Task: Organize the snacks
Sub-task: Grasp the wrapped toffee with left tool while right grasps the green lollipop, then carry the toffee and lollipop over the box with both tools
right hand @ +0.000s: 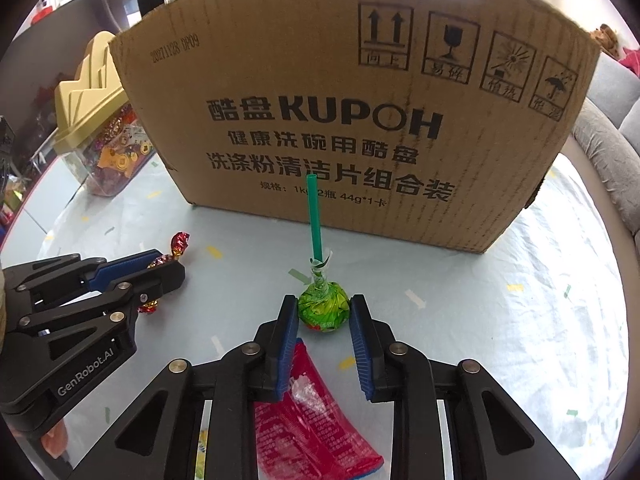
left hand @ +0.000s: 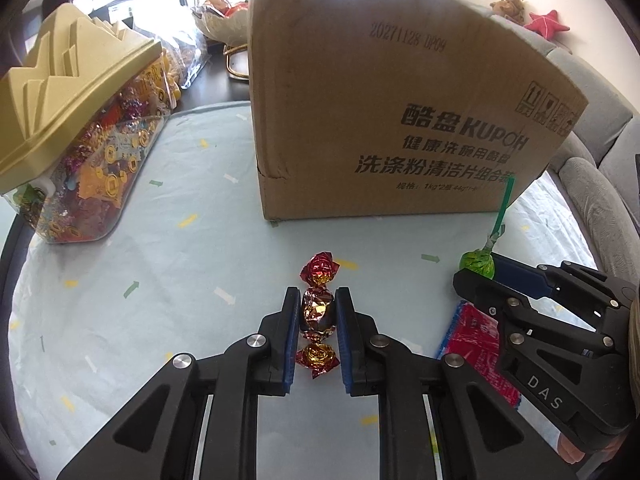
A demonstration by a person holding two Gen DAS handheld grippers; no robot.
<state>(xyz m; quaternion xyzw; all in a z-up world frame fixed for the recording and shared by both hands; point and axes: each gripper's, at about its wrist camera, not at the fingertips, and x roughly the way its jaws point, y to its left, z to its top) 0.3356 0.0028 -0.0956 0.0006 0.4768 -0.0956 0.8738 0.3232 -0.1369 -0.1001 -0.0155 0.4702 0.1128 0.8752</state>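
Foil candy [left hand: 317, 312] pinched by left hand-held gripper [left hand: 317, 312]; right hand-held gripper [right hand: 325, 312] clamps lollipop [right hand: 325, 308], half-hiding red packet [right hand: 308, 412]

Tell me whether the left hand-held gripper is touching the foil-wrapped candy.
Touching. In the left wrist view, both blue pads of the left hand-held gripper press against the sides of the foil-wrapped candy, with no gap visible on either side.

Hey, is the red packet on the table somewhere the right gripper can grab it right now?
Probably not: the right gripper is shut on the green lollipop, and the red packet lies under its fingers.
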